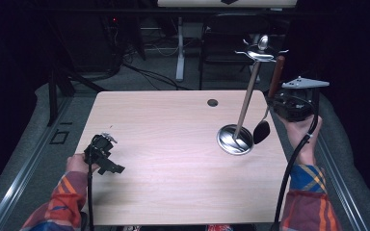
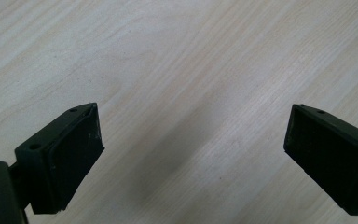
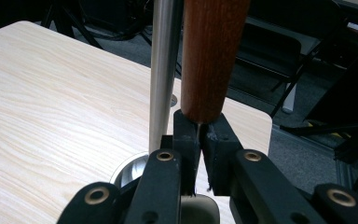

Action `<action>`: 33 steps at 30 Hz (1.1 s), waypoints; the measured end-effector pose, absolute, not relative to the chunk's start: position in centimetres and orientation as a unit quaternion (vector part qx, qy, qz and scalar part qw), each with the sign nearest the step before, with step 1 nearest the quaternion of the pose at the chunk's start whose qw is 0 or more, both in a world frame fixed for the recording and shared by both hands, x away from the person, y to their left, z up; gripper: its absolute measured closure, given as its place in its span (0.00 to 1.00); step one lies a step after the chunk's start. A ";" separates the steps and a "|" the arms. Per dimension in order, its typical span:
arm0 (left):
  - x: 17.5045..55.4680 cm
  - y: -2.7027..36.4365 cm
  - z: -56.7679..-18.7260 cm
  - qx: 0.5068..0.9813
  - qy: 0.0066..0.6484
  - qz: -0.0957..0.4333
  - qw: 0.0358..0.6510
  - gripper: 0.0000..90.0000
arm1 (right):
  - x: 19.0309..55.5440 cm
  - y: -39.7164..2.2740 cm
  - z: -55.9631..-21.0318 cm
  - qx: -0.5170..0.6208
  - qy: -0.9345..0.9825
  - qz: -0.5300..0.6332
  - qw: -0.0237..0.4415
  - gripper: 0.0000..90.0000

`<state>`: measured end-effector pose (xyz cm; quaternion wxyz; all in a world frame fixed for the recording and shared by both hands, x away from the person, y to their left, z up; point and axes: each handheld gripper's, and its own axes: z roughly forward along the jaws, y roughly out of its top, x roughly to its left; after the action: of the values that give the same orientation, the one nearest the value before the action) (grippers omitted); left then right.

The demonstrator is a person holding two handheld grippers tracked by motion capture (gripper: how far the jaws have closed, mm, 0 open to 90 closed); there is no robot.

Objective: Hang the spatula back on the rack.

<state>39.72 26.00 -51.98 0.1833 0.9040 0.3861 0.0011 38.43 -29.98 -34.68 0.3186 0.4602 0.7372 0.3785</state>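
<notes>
We see the right gripper raised at the far right edge of the pale wooden table, its jaws pressed together on the thin metal neck of a utensil with a reddish-brown wooden handle. From the high view the handle rises above the jaws, and the utensil's black rounded head hangs below them, just beside the round shiny metal base of a tall steel hanging stand. That base sits on the right part of the table, and the stand's slim pole leans up toward the far side, ending in small hooks at the top. In the right gripper view the pole stands just left of the wooden handle; we cannot tell whether they touch.

The left gripper rests low at the near left part of the table, well apart from the stand. Its two black pads stand wide apart over bare wood, with nothing between them.
</notes>
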 end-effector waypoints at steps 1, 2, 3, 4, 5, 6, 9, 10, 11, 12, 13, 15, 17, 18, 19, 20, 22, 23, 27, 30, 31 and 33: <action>39.7 26.0 -52.0 0.904 0.386 0.001 0.183 0.04 | 38.4 -30.0 -34.7 0.460 0.737 0.378 0.319 0.94; 39.7 26.0 -52.0 0.904 0.386 0.001 0.184 0.04 | 38.5 -30.0 -34.7 0.460 0.738 0.377 0.318 0.94; 39.7 26.0 -52.0 0.904 0.386 0.001 0.183 0.04 | 38.6 -29.9 -34.7 0.462 0.737 0.377 0.318 0.94; 39.7 26.0 -52.0 0.904 0.386 0.001 0.185 0.04 | 38.6 -29.9 -34.7 0.462 0.737 0.377 0.317 0.94; 39.7 26.0 -52.0 0.904 0.386 0.001 0.184 0.04 | 38.6 -29.9 -34.7 0.461 0.738 0.377 0.318 0.94; 39.7 26.0 -52.0 0.904 0.386 0.001 0.184 0.04 | 38.7 -29.8 -34.7 0.462 0.737 0.378 0.318 0.94; 39.7 26.0 -52.0 0.904 0.386 0.001 0.184 0.04 | 38.8 -29.8 -34.6 0.460 0.738 0.377 0.317 0.94; 39.7 26.0 -52.0 0.904 0.387 0.001 0.183 0.04 | 38.8 -29.7 -34.6 0.460 0.738 0.378 0.317 0.94; 39.7 26.0 -52.0 0.904 0.386 0.001 0.185 0.04 | 38.9 -29.7 -34.6 0.462 0.737 0.379 0.317 0.94; 39.7 26.0 -52.0 0.904 0.386 0.001 0.185 0.04 | 38.9 -29.7 -34.5 0.461 0.739 0.377 0.317 0.94; 39.7 26.0 -52.0 0.904 0.387 0.001 0.185 0.04 | 38.9 -29.7 -34.5 0.461 0.739 0.375 0.317 0.94; 39.7 26.0 -52.0 0.904 0.387 0.001 0.183 0.05 | 39.0 -29.7 -34.5 0.461 0.738 0.377 0.316 0.94; 39.7 26.0 -52.0 0.904 0.387 -0.001 0.184 0.04 | 39.1 -29.7 -34.5 0.461 0.738 0.377 0.317 0.94; 39.7 26.0 -52.0 0.904 0.386 0.000 0.184 0.04 | 39.1 -29.7 -34.5 0.461 0.738 0.377 0.316 0.94; 39.7 26.0 -52.0 0.904 0.386 0.000 0.184 0.04 | 39.1 -29.6 -34.5 0.462 0.737 0.378 0.317 0.94; 39.7 26.0 -52.0 0.904 0.387 0.001 0.184 0.04 | 39.1 -29.6 -34.5 0.462 0.737 0.378 0.316 0.94; 39.7 26.0 -52.0 0.904 0.387 0.000 0.184 0.04 | 39.2 -29.6 -34.5 0.462 0.738 0.377 0.317 0.94; 39.7 26.0 -52.0 0.904 0.387 0.001 0.184 0.04 | 39.2 -29.6 -34.5 0.461 0.738 0.377 0.317 0.94; 39.7 26.0 -52.0 0.904 0.387 0.001 0.184 0.04 | 39.4 -29.6 -34.4 0.461 0.738 0.378 0.317 0.94; 39.7 26.0 -52.0 0.904 0.387 0.001 0.184 0.04 | 39.5 -29.5 -34.5 0.460 0.738 0.380 0.315 0.94; 39.7 26.0 -52.0 0.904 0.387 0.001 0.184 0.04 | 39.5 -29.5 -34.5 0.460 0.738 0.380 0.315 0.94; 39.7 26.0 -52.0 0.904 0.387 0.001 0.184 0.04 | 39.6 -29.4 -34.5 0.461 0.738 0.381 0.313 0.94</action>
<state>39.73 26.02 -52.03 0.1840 0.9035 0.3870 0.0007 39.57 -29.44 -34.51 0.3134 0.4610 0.7378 0.3806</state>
